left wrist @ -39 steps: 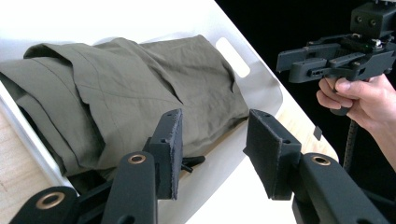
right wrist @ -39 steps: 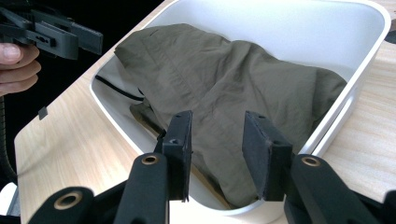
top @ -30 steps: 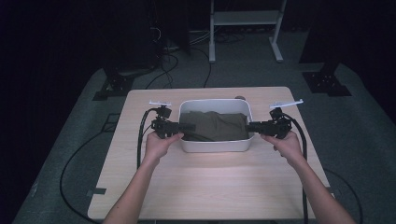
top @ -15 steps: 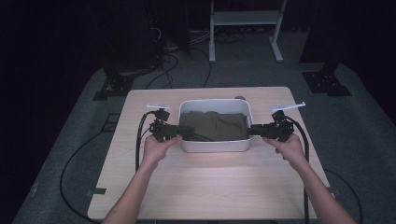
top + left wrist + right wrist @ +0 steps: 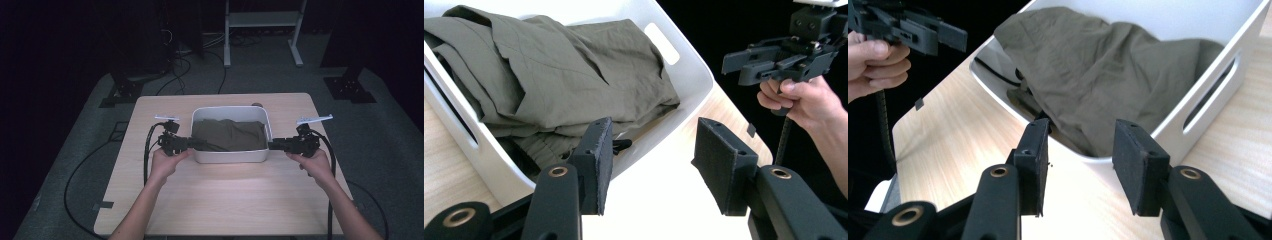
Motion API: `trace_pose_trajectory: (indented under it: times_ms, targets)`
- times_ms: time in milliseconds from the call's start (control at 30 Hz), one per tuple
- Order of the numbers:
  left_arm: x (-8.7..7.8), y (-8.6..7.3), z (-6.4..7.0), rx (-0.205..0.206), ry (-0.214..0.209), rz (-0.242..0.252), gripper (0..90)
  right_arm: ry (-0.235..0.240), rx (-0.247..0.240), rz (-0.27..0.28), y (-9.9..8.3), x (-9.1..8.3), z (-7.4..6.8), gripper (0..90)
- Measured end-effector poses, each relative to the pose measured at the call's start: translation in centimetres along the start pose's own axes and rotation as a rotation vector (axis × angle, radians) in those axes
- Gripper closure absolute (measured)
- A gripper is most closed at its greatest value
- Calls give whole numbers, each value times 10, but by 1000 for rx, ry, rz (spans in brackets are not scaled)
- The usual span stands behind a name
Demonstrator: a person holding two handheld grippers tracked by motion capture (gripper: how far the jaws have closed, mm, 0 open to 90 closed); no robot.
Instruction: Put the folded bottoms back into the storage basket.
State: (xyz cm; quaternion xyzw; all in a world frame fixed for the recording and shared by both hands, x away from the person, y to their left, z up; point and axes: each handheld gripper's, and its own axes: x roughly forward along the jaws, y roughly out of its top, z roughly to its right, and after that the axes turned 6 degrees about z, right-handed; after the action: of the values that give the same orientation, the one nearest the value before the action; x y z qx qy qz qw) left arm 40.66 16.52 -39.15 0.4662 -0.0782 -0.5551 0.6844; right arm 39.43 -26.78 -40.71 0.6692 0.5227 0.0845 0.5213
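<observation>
Fingers of both grippers wide apart (empty), beside bin.

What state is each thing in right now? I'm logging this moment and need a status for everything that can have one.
left gripper: open, jaws astride the bin's near corner, holding nothing.
right gripper: open, jaws astride the bin's rim, holding nothing.
white bin: upright on the table, holding the garment.
olive garment: crumpled, inside the bin, not gripped.
table: bears the bin.
</observation>
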Motion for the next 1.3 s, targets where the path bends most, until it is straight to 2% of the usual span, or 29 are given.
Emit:
trace_pose_trajectory:
  times_ms: [467,767,1067,1300]
  targets:
    - [-8,-9,3,-2,-30,7,475,11,7,6,-12,-14,4,522]
    - [-17,-15,5,9,-33,11,473,7,10,14,-21,-22,4,502]
    - [-24,-22,9,15,-38,6,463,11,19,12,-28,-29,4,415]
    - [-29,-26,13,18,-37,10,430,15,31,9,-36,-33,6,384]
